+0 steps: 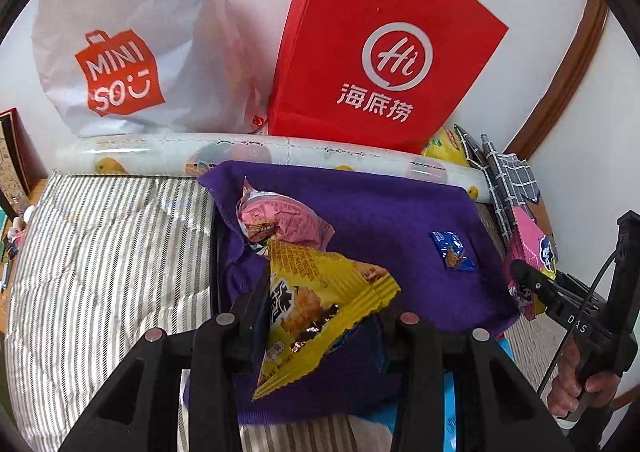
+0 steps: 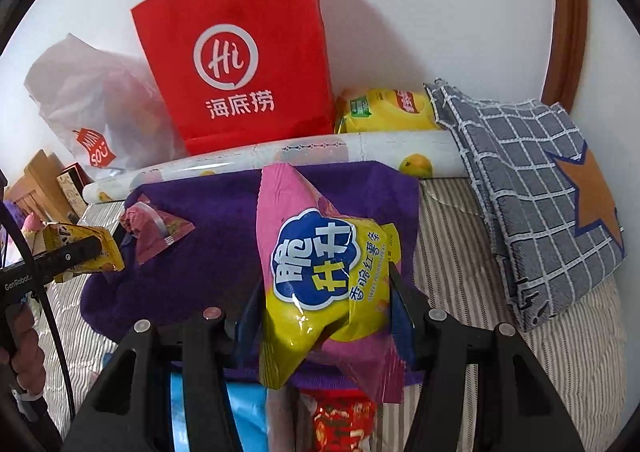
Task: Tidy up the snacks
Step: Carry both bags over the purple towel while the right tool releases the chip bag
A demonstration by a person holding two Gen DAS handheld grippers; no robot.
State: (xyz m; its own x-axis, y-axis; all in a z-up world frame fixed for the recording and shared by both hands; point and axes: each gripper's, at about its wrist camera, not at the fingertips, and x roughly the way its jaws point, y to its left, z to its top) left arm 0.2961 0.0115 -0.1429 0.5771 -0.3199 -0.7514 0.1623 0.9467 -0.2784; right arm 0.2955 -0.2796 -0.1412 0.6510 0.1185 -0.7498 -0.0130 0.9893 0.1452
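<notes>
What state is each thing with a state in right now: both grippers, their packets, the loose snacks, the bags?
left gripper: shut on the yellow snack packet, lifted.
right gripper: shut on the pink-and-yellow chip bag, lifted.
pink packet: lying crumpled on the purple cloth.
small blue packet: lying flat on the cloth.
red paper bag: upright against the wall.
white Miniso bag: upright, slumped.
</notes>
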